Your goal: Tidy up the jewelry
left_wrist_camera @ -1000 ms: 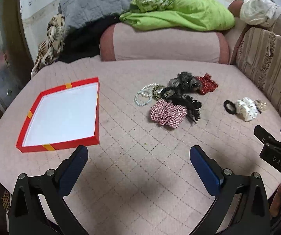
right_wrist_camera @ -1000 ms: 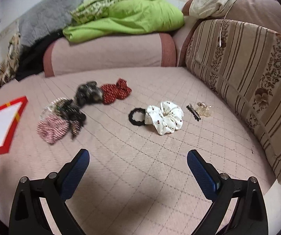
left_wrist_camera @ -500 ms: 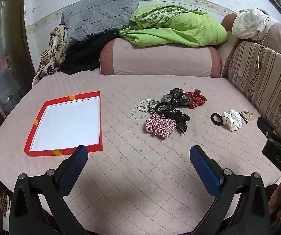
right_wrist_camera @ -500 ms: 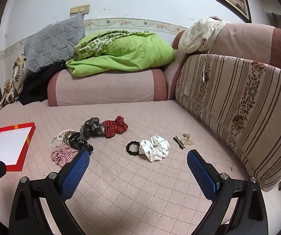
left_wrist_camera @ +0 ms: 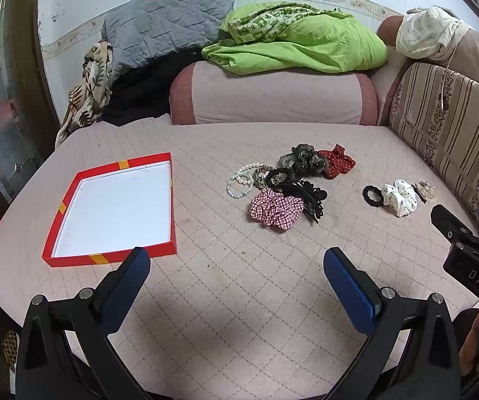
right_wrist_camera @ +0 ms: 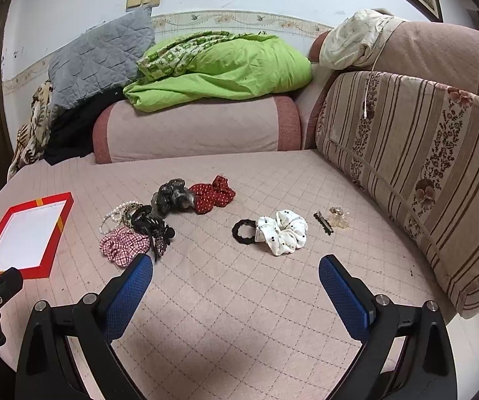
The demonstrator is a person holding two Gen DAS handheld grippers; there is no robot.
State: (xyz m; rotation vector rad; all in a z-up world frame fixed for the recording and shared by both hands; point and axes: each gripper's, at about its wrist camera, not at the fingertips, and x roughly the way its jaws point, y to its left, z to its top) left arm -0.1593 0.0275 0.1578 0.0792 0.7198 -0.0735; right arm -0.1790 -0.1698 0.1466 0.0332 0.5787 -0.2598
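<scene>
We hold our left tongs [left_wrist_camera: 236, 268] and our right tongs [right_wrist_camera: 235, 275] spread wide with nothing between them, both hanging above the near part of the quilted pink cushion [left_wrist_camera: 239, 300]. To our left lies the red tray [left_wrist_camera: 169, 206], its white floor bare. Well apart from it, near the middle of the cushion, sits a cluster: a pearl bracelet [left_wrist_camera: 239, 180] touching a beaded bracelet [left_wrist_camera: 261, 173], a red checked scrunchie [left_wrist_camera: 274, 208] just in front, a black claw clip [left_wrist_camera: 306, 196] lying against the scrunchie's right side, and behind these a grey scrunchie [left_wrist_camera: 301, 160] touching a red dotted scrunchie [left_wrist_camera: 336, 165]. Further right, a second group lies apart from the first: a black hair tie [right_wrist_camera: 243, 231] touching a white dotted scrunchie [right_wrist_camera: 283, 231], then a dark hair clip [right_wrist_camera: 323, 222] just beside what looks like a small clear clip [right_wrist_camera: 338, 218], though it is too small to be sure. A striped back cushion [right_wrist_camera: 423, 166] rises on the right, and a green blanket [right_wrist_camera: 222, 70] and grey pillow [right_wrist_camera: 102, 56] lie heaped at the back.
</scene>
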